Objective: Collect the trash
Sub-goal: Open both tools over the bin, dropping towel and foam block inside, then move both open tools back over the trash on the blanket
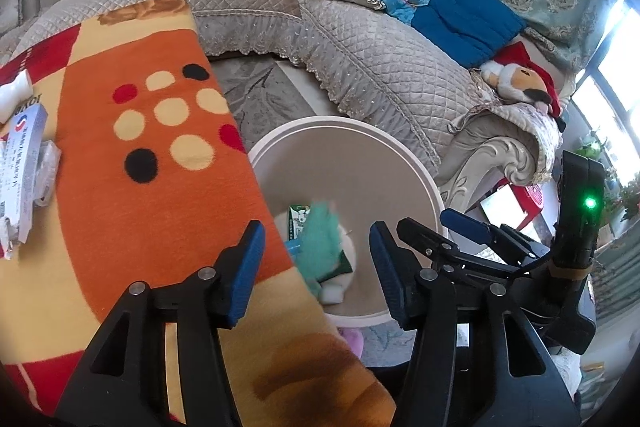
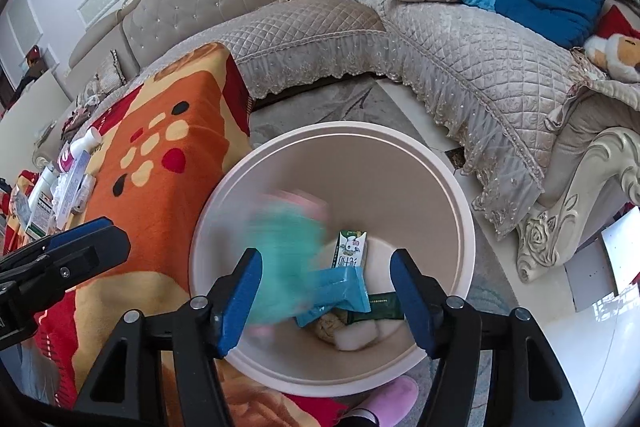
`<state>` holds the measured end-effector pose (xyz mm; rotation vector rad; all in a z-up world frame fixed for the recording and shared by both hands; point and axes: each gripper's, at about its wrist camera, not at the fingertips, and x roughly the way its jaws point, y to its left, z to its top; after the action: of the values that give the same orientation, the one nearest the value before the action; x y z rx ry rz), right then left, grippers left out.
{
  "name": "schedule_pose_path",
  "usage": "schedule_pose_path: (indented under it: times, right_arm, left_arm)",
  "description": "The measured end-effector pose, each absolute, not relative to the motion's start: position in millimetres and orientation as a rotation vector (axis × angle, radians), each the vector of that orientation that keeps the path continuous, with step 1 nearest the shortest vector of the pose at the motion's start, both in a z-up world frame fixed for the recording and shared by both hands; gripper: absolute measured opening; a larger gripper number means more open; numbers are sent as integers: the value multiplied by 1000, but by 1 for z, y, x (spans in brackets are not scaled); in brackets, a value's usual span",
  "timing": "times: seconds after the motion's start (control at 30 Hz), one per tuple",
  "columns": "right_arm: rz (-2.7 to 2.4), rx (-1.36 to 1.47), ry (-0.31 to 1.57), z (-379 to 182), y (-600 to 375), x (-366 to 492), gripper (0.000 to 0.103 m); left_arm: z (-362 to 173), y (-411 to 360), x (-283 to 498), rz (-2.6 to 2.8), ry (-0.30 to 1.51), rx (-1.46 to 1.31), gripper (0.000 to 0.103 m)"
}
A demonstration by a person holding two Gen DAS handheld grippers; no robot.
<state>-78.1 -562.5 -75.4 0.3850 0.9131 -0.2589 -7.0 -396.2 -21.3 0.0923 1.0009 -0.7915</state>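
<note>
A white round trash bin (image 1: pixel 420 171) (image 2: pixel 460 195) stands on the floor beside the orange blanket-covered table (image 1: pixel 152 187) (image 2: pixel 168 211). A blurred teal piece of trash (image 1: pixel 324 231) (image 2: pixel 284 255) is in mid-air inside the bin, held by neither gripper. At the bin's bottom lie a green milk carton (image 2: pixel 352 249), a blue wrapper (image 2: pixel 344 287) and a dark green packet (image 2: pixel 380 305). My left gripper (image 1: pixel 316 269) is open over the table edge and bin. My right gripper (image 2: pixel 326 297) is open above the bin; it also shows in the left wrist view (image 1: pixel 460 227).
Boxes and bottles (image 1: pixel 20 155) (image 2: pixel 68 179) lie on the table's left part. A quilted grey sofa (image 1: pixel 380 59) (image 2: pixel 460 59) with cushions, a blue blanket (image 1: pixel 464 15) and a plush toy (image 1: pixel 520 79) curves behind. A pink slipper (image 2: pixel 392 403) is near the bin.
</note>
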Motion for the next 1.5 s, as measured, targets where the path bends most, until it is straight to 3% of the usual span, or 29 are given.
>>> schedule_pose_path:
  times: [0.8, 1.5]
  right_arm:
    - [-86, 294, 893, -42, -467, -50, 65]
    - [145, 232, 935, -44, -354, 14, 65]
  left_arm:
    - [-14, -287, 8, -591, 944, 40, 53]
    - [-24, -93, 52, -292, 956, -145, 57]
